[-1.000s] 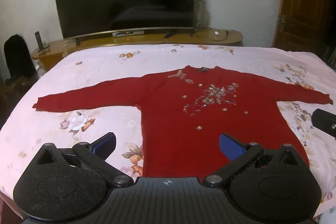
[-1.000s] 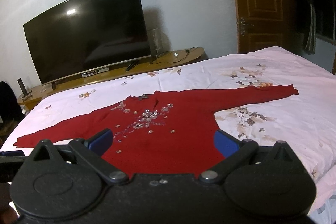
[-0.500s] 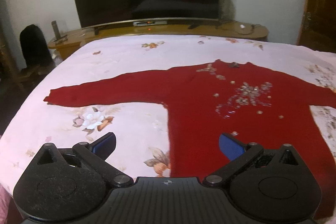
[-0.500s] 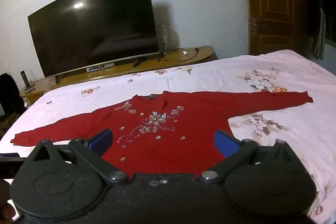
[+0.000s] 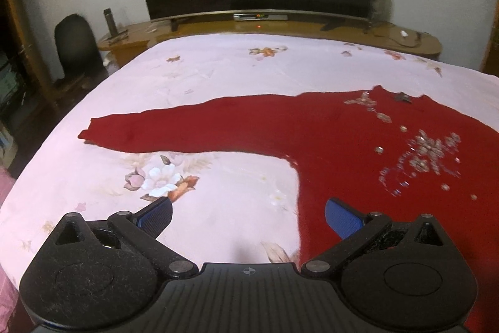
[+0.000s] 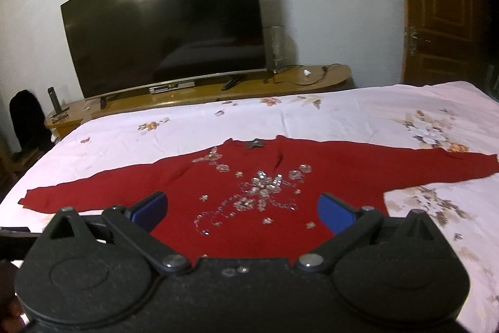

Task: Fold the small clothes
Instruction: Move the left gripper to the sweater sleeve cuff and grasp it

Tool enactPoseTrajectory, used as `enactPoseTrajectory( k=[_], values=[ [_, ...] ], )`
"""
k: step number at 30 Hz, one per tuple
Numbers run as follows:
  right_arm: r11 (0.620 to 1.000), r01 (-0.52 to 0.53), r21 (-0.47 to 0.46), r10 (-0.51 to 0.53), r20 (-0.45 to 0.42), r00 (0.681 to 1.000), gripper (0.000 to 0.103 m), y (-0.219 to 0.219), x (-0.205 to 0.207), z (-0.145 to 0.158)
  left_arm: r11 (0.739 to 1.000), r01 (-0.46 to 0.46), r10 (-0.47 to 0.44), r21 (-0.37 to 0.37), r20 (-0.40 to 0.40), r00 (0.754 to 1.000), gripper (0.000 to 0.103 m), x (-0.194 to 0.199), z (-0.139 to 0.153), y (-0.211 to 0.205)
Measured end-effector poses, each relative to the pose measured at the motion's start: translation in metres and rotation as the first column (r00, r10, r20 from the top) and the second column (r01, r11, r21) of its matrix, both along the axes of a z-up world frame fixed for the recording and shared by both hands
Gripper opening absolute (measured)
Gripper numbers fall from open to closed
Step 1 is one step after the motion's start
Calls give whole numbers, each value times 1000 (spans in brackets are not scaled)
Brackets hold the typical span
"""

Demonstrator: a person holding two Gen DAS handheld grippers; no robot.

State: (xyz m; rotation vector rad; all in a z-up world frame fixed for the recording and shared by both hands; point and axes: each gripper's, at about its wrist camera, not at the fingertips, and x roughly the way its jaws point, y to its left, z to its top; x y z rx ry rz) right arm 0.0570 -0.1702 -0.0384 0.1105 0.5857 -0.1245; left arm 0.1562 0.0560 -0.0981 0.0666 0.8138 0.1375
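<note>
A red long-sleeved top [image 5: 343, 142] with silver beadwork lies flat and face up on the bed, both sleeves spread wide; it also shows in the right wrist view [image 6: 249, 177]. My left gripper [image 5: 248, 216] is open and empty, hovering over the bed near the top's left side seam, below the left sleeve [image 5: 174, 127]. My right gripper [image 6: 241, 208] is open and empty, above the lower middle of the top. The right sleeve [image 6: 452, 166] stretches to the right.
The bed has a pink floral sheet [image 5: 218, 77]. Behind it stands a wooden TV bench [image 6: 199, 92] with a large dark TV [image 6: 165, 33]. A wooden door [image 6: 446, 5] is at the right. A dark object [image 5: 75, 42] stands on the floor at the left.
My left gripper has moved left, from over the top's body to its left edge and sleeve. My right gripper has shifted slightly closer over the top's middle. Both stay open.
</note>
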Motion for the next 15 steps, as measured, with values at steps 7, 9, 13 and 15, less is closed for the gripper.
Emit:
enactPoseTrajectory(
  k=[7,9,13,15],
  values=[
    [999,-34,-2,34,-14,999,102,2,31,-8,999,-52,52,-13,-14,999,103,26,-9,11],
    [999,-49,4,49,-17,999,102,3,39,-11,996,-83,82,-35,-32,996,103,35,-14,19],
    [997,-78,8,78,-25,997,102,7,57,-19,986,-145,141,-76,-59,988,103,50,-25,37],
    [996,-90,15,90,-29,995,102,9,67,-24,984,-164,160,-74,-65,985,103,57,-31,42]
  ],
)
